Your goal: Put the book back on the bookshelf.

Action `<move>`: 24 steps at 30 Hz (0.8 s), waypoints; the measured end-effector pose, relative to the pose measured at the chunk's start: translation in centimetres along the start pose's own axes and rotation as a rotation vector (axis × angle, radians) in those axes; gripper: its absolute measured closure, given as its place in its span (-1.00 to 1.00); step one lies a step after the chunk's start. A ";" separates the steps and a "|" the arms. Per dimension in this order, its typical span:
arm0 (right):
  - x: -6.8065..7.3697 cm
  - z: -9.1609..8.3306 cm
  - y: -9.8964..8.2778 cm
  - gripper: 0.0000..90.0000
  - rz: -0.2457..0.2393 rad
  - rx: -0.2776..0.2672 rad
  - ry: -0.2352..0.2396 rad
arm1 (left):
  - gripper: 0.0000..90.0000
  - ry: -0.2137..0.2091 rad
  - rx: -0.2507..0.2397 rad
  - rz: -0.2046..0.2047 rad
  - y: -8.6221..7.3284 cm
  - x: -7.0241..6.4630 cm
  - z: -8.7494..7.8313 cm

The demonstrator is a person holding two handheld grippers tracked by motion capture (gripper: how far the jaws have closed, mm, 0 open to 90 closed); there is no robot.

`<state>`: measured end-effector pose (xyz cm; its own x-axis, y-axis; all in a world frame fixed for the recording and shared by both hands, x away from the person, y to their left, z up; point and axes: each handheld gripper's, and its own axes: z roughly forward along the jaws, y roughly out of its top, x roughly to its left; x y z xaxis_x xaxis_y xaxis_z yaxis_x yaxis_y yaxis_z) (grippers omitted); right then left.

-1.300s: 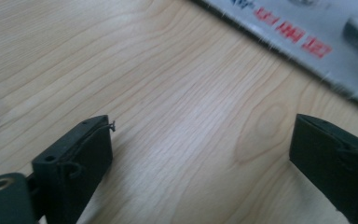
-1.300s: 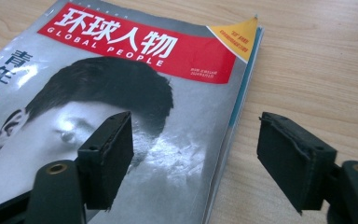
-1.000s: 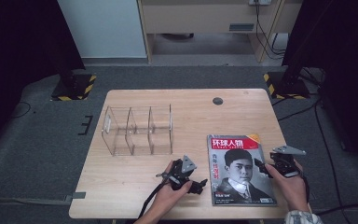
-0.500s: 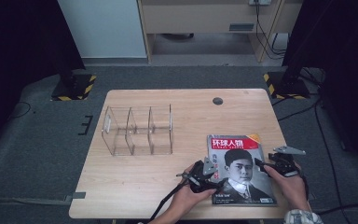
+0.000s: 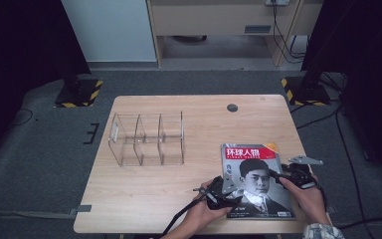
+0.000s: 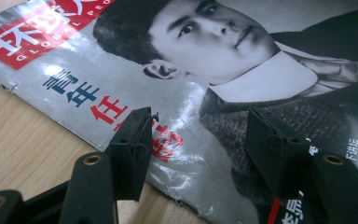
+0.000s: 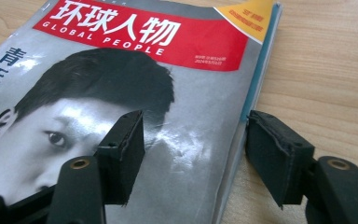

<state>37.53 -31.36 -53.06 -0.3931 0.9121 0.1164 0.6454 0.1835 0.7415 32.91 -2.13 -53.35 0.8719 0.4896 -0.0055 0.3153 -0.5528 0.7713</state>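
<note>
Magazine (image 5: 255, 179) flat on the table (image 5: 179, 199), cover up, at the near right corner. Red masthead in white Chinese characters, "GLOBAL PEOPLE" in small capitals beneath; blue and red Chinese lines down the cover's left side; yellow corner flash at the top right, its print too small to read. Black-and-white portrait below the masthead.

Left gripper (image 6: 193, 135) over the magazine's lower left part, one jaw above the red characters near the spine edge, the other above the dark jacket; jaws half open and just been closing, nothing pressed between them, cover merely beneath. Spine edge slightly frayed, bare wood just left of it.

Right gripper (image 7: 193, 140) astride the magazine's right edge: one jaw over the portrait, the other past the page edges above bare wood. Jaws half open, just been closing, edge between them but not pinched.

Clear rack (image 5: 146, 139) well left of and behind the magazine, open wood between. Little margin from the magazine's near edge to the table's near edge; broad free wood to the magazine's left and behind it.
</note>
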 end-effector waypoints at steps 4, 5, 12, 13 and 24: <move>0.4 -0.8 0.4 0.03 -0.004 -0.041 -0.001 | -0.08 -0.004 0.001 0.004 0.0 0.1 0.0; 0.6 -1.0 0.5 0.07 -0.011 -0.050 0.002 | -0.08 -0.011 0.001 0.004 0.0 0.2 0.0; 2.0 -2.3 1.0 0.24 -0.034 -0.103 0.037 | -0.08 -0.008 0.000 0.007 0.0 0.1 0.0; 2.6 -2.5 1.0 0.25 -0.051 -0.102 0.059 | -0.08 -0.008 0.000 0.008 0.0 0.1 0.0; 4.7 -2.7 1.5 0.34 -0.168 -0.099 0.075 | -0.08 -0.007 0.000 0.008 0.0 0.1 0.0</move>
<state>34.85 -27.83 -49.64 -0.5394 0.8414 0.0315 0.5007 0.2904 0.8155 33.03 -2.09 -53.37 0.8770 0.4805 -0.0042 0.3088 -0.5568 0.7711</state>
